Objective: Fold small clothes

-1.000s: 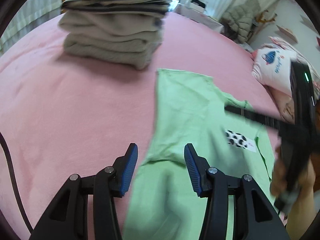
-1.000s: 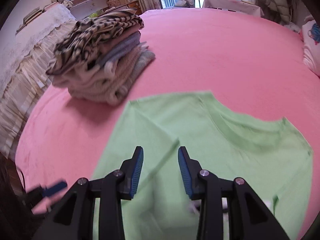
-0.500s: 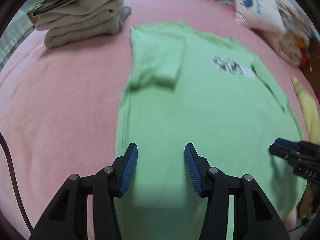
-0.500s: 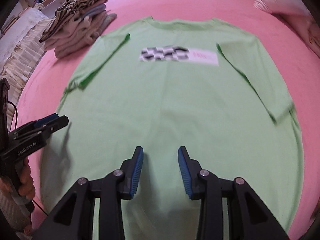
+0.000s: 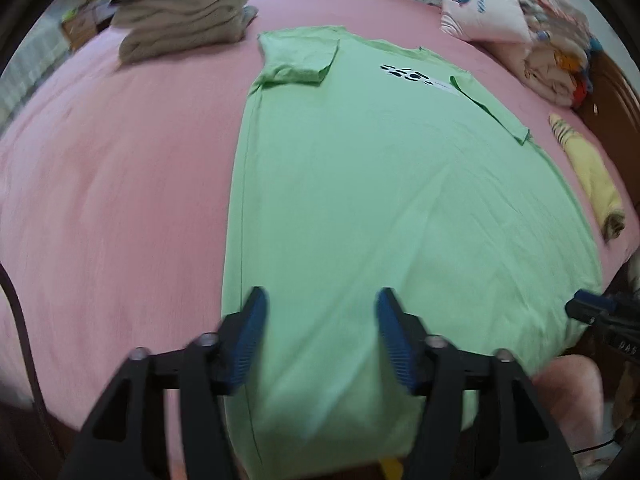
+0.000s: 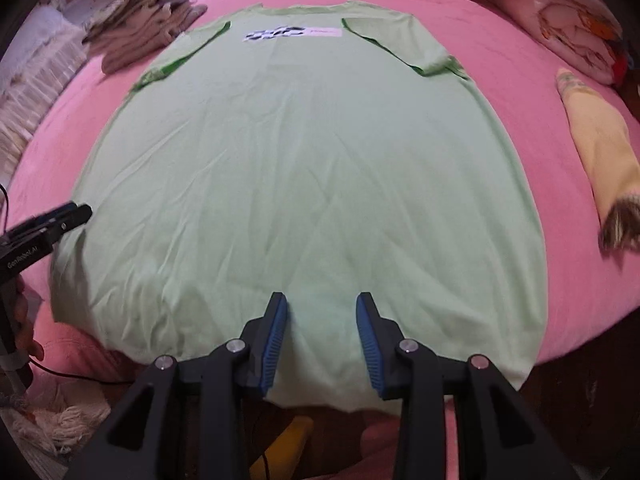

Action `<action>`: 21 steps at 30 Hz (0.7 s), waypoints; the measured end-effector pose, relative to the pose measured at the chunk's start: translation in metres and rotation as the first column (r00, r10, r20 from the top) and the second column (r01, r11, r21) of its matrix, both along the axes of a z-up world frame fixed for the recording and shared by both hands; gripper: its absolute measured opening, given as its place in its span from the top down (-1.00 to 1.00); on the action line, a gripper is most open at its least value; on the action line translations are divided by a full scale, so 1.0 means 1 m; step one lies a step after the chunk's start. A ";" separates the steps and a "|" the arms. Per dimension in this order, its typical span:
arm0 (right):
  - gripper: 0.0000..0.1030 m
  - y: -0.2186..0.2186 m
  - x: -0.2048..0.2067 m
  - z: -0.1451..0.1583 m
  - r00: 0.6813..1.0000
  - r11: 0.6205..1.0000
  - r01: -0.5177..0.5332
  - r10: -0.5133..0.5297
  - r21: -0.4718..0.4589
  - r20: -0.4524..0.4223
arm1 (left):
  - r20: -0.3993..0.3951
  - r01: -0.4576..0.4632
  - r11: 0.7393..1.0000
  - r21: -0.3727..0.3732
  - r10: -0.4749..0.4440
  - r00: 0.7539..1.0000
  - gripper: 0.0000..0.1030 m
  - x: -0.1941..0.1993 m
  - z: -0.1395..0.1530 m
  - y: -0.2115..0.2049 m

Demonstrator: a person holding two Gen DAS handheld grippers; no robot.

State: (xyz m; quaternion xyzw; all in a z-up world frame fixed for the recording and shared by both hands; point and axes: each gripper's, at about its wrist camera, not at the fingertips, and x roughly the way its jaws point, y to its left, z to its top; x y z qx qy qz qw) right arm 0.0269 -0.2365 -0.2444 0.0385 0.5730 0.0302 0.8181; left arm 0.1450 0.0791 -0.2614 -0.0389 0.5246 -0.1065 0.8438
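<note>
A light green T-shirt [image 5: 392,184] [image 6: 312,168] lies flat on the pink bed, both short sleeves folded inward, a black-and-white print near the collar at the far end. My left gripper [image 5: 320,312] hovers over the shirt's near left hem, its jaws opening, nothing pinched between the blue pads. Over the middle of the near hem hangs my right gripper [image 6: 322,316], jaws apart and empty. In the left wrist view the right gripper's tip [image 5: 588,306] shows at the right edge; the left gripper's tip [image 6: 60,220] appears at the left of the right wrist view.
A stack of folded clothes [image 5: 184,12] [image 6: 144,20] sits at the far left of the pink bed [image 5: 100,168]. Pillows and bedding [image 5: 504,16] pile at the far right. A yellow garment [image 6: 600,148] lies right of the shirt. The bed's near edge runs just under both grippers.
Both grippers drew back from the sleeves at the collar end to the shirt's near hem. The left jaws stand wider apart than before. The shirt lies still.
</note>
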 end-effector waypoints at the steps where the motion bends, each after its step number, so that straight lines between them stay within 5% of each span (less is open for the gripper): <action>1: 0.30 -0.005 -0.004 0.002 1.000 1.000 0.012 -0.013 0.012 0.011 | -0.007 -0.022 0.999 -0.039 0.022 1.000 -0.37 -0.007 0.002 0.006; 4: 0.30 -0.017 -0.017 0.009 0.998 1.000 0.028 -0.028 0.000 0.058 | -0.006 -0.053 0.995 -0.081 0.053 0.999 -0.37 -0.028 0.005 0.018; 21: 0.30 -0.038 -0.047 0.048 0.968 0.997 0.074 -0.075 0.015 0.241 | 0.007 -0.163 0.986 -0.034 0.163 0.987 -0.39 -0.084 0.005 0.055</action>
